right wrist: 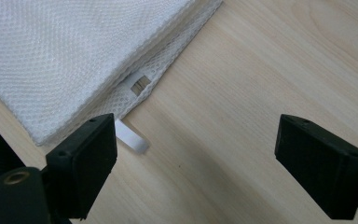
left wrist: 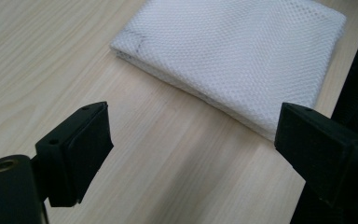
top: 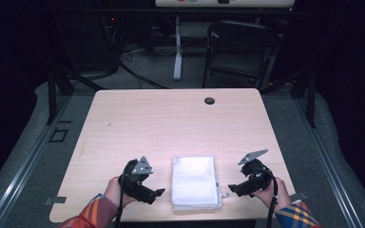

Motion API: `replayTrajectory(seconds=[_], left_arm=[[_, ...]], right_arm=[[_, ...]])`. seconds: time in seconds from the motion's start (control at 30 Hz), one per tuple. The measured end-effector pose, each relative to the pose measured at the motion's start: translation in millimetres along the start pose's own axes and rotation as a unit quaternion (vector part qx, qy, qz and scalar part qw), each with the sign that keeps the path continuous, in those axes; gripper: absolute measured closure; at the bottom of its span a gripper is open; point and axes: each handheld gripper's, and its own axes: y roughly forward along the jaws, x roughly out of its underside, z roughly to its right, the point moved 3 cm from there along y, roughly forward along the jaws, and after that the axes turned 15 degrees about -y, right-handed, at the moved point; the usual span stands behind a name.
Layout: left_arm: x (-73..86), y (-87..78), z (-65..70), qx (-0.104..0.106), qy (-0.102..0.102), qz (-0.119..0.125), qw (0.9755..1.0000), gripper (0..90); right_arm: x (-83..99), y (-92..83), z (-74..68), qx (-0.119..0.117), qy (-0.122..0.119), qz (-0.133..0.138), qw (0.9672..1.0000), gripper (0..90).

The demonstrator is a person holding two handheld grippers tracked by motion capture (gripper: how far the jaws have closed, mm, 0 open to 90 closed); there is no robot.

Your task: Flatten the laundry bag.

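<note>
**Folded mesh laundry bag, both sets of jaws wide and empty**

Starting at the jaws: on the left gripper (top: 158, 192) they stand wide apart with only bare wood between the pads, and nothing is gripped. Same story on the right gripper (top: 231, 190), jaws spread wide, nothing pinched. The folded white mesh laundry bag (top: 195, 182) lies flat between the two, near the front edge of the tabletop (top: 171, 118), just beside each gripper but touched by neither.

Handling, as a guess: it's expected to be very light, soft and floppy, so nothing to break, but the layers will probably slide over each other and the fold can be lost if only the top layer is caught. A pinch through the whole stack at an edge or corner looks safest. The open weave should give the pads decent bite, so slipping isn't much of a worry.

What's picked up where:
- In the right gripper view, the zip end is seen: a small white pull tab (right wrist: 131, 138) sticking out onto the wood, just by the left jaw, plus loose layered edges of the bag (right wrist: 51, 51).
- In the left gripper view, a tidy folded edge and a faint grey smudge (left wrist: 137, 39) near one corner of the bag (left wrist: 242, 56) are shown.
- From the high view, the overall layout is given, with a cable hole (top: 209, 100) at the far side.
</note>
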Motion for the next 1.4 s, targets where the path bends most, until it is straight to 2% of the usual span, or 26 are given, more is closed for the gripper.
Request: replayTrajectory(seconds=[0.3, 0.4, 0.5, 0.7, 0.83, 0.93, 1.1, 1.13, 1.17, 1.2, 1.23, 1.4], left_arm=[[-4.2, 9.0, 14.8, 0.013, 0.015, -0.006, 0.9998, 11.8], [-7.4, 15.0, 23.7, 0.024, 0.027, -0.012, 0.9993, 11.6], [-8.3, 22.4, 35.0, 0.033, 0.051, -0.029, 0.9977, 11.1], [-10.9, 36.5, 48.2, 0.040, 0.072, -0.044, 0.9956, 13.1], [-10.8, 44.2, 54.6, 0.047, 0.083, -0.056, 0.9938, 15.7], [-8.9, 51.9, 60.5, 0.052, 0.093, -0.069, 0.9919, 19.3], [-7.3, 59.7, 63.2, 0.050, 0.109, -0.086, 0.9890, 26.6], [-7.0, 60.9, 63.6, 0.050, 0.107, -0.086, 0.9893, 29.0], [-6.8, 62.5, 63.3, 0.048, 0.112, -0.090, 0.9885, 29.0], [-6.0, 63.8, 64.1, 0.049, 0.109, -0.090, 0.9887, 30.1], [-6.0, 65.0, 63.8, 0.046, 0.114, -0.094, 0.9879, 31.1], [-5.3, 68.3, 66.4, 0.044, 0.115, -0.094, 0.9879, 31.2]], right_arm=[[-1.3, 0.5, -2.1, -0.003, -0.002, -0.001, 1.0000, 12.7], [-1.4, 0.8, -2.4, -0.002, -0.003, -0.003, 1.0000, 12.7], [-1.7, 0.3, -3.6, -0.005, -0.003, -0.003, 1.0000, 12.8], [-1.0, 1.5, -3.9, -0.011, 0.000, -0.003, 0.9999, 12.4], [-0.7, 2.4, -4.3, -0.006, -0.003, -0.006, 1.0000, 12.4], [-0.6, 3.3, -4.6, -0.013, -0.003, -0.007, 0.9999, 12.5], [-0.5, 4.4, -5.7, -0.015, -0.002, -0.009, 0.9998, 12.7], [-0.5, 6.0, -6.7, -0.013, 0.005, 0.000, 0.9999, 12.7], [-0.4, 4.7, -5.7, -0.015, -0.004, -0.011, 0.9998, 12.7], [-0.2, 4.8, -5.4, -0.016, -0.005, -0.014, 0.9998, 12.7], [-0.1, 5.0, -5.5, -0.015, -0.005, -0.014, 0.9998, 12.7], [0.0, 6.0, -6.4, -0.017, -0.004, -0.013, 0.9998, 12.7]])
